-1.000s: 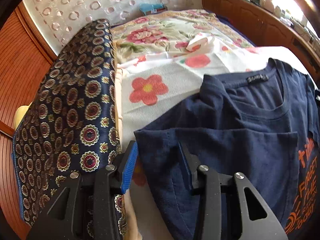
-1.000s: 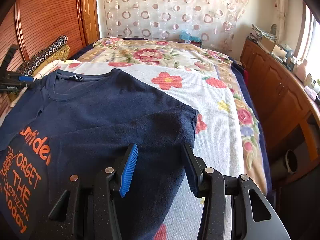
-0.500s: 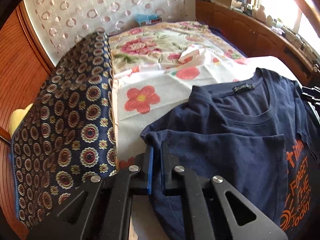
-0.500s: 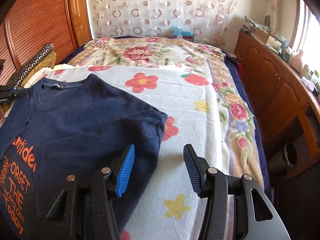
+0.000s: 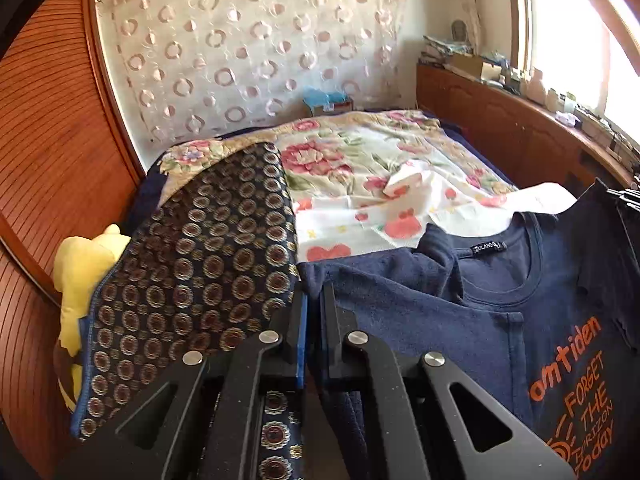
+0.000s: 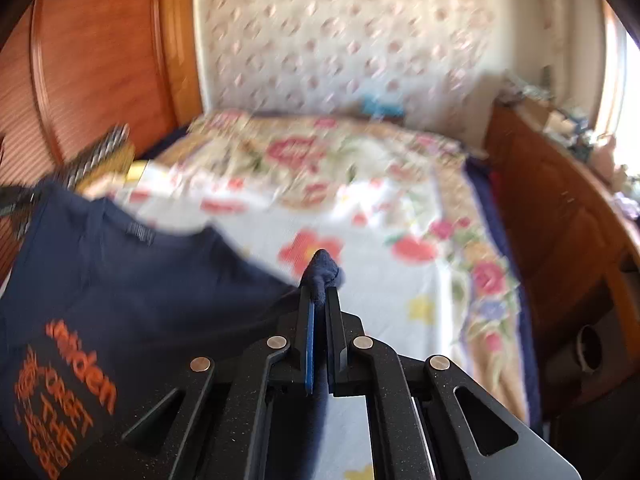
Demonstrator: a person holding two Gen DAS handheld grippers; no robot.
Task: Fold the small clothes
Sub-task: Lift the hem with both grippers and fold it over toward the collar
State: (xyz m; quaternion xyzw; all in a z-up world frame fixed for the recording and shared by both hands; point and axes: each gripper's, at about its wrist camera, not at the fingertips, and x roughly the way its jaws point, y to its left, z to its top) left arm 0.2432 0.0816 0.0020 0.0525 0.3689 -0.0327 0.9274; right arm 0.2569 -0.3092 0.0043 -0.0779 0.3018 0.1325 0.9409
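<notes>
1. One navy T-shirt (image 5: 460, 320) with orange lettering lies chest-up on the flower-print bed (image 5: 352, 168), its sleeve ends lifted.
2. The left gripper (image 5: 314, 304) slants down; its fingers are clamped on the sleeve edge beside one patterned cushion (image 5: 200, 280).
3. The right gripper (image 6: 319, 300) also slants down; its fingers have just closed, pinching a bunched tuft of the other sleeve; this view is blurred.
4. Two grippers, one shirt.
</notes>
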